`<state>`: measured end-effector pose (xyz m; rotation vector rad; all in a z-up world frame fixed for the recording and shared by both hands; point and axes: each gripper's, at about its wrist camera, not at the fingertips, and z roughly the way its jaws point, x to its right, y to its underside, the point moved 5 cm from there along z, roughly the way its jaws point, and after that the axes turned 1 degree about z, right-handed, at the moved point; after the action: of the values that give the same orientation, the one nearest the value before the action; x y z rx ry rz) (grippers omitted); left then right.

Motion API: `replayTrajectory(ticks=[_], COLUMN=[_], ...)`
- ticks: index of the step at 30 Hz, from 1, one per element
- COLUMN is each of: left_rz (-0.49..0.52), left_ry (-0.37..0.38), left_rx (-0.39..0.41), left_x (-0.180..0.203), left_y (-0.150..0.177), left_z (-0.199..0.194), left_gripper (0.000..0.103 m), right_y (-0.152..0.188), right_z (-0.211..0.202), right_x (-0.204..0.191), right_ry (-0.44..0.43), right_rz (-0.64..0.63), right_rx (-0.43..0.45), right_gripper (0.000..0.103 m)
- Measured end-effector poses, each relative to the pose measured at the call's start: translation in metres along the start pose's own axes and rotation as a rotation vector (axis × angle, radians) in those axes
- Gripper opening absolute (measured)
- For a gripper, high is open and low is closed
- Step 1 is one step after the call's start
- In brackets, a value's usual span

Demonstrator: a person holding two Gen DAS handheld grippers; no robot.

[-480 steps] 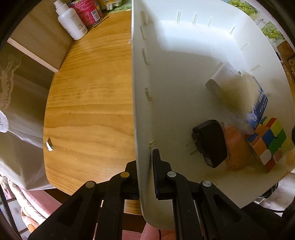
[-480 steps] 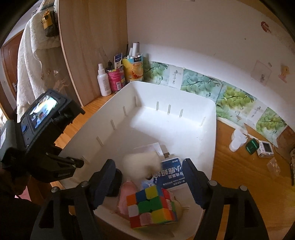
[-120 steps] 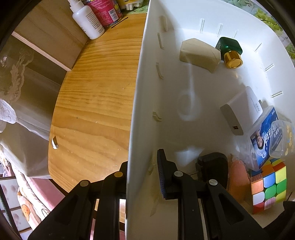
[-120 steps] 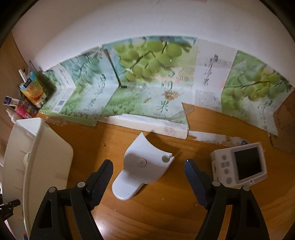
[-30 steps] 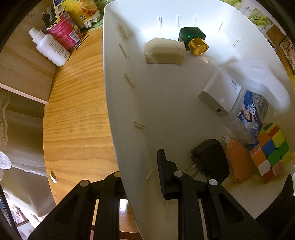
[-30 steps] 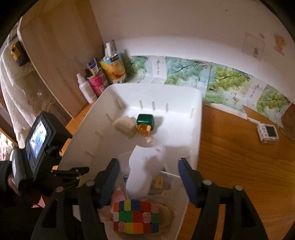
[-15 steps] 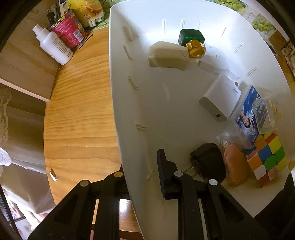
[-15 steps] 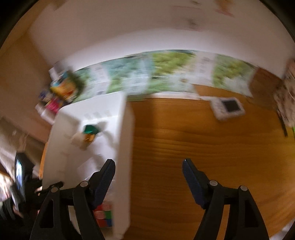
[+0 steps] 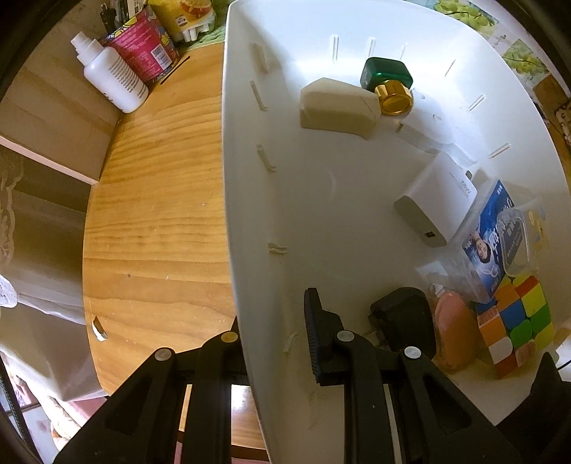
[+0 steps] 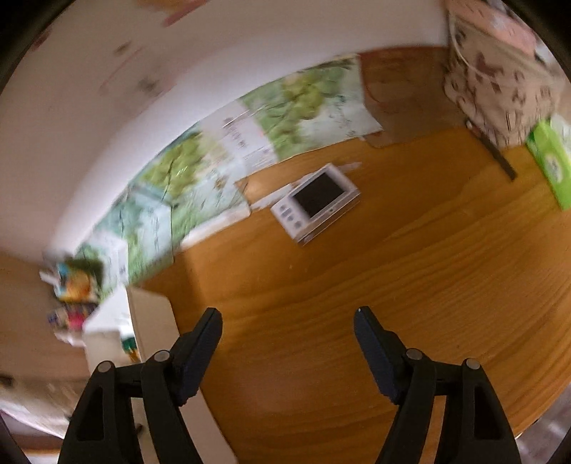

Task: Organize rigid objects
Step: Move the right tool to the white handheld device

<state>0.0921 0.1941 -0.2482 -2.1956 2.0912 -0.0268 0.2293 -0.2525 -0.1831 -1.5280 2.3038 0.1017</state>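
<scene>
My left gripper point(image 9: 274, 321) is shut on the near side wall of the white bin point(image 9: 246, 178). Inside the bin lie a beige block point(image 9: 335, 107), a green bottle with a gold cap point(image 9: 387, 80), a white plastic piece point(image 9: 428, 126), a white charger point(image 9: 433, 203), a blue box point(image 9: 490, 232), a black plug adapter point(image 9: 403, 321), an orange item point(image 9: 455, 333) and a colour cube point(image 9: 514, 321). My right gripper point(image 10: 287, 317) is open and empty above the wooden table point(image 10: 357, 303). A small white screen device point(image 10: 317, 200) lies ahead of it; the bin's corner point(image 10: 142, 321) is at its left.
A white bottle point(image 9: 110, 82), a pink can point(image 9: 142, 43) and a yellow carton point(image 9: 185, 14) stand at the table's back left. Grape posters point(image 10: 249, 142) line the wall. A patterned bag point(image 10: 499, 71) and a green box point(image 10: 551, 160) sit at the far right.
The white plastic piece now lies in the bin beside the green bottle. My right gripper has swung away to the right, empty, over the table toward the screen device. The left gripper keeps its hold.
</scene>
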Motion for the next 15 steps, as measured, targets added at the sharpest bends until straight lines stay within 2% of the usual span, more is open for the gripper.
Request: replayTrajectory(ticks=[4,9,15], left_rz=[-0.01,-0.02,-0.05], left_ry=[-0.008,-0.012,-0.019], left_rx=[-0.01,-0.016,-0.031], left_x=[0.001,0.001,-0.003], left_y=[-0.003,-0.005,-0.014], left_z=[0.001,0.002,0.007], left_gripper=[0.021,0.021,0.021], right_y=[-0.028,-0.065,-0.09], right_z=[0.006,0.022,0.052], right_x=[0.018,0.04,0.058], right_ry=[-0.001,-0.05,-0.068], right_rz=[0.071,0.208,0.325], right_rx=[-0.022,-0.06,-0.114], right_gripper=[0.079,0.08,0.08])
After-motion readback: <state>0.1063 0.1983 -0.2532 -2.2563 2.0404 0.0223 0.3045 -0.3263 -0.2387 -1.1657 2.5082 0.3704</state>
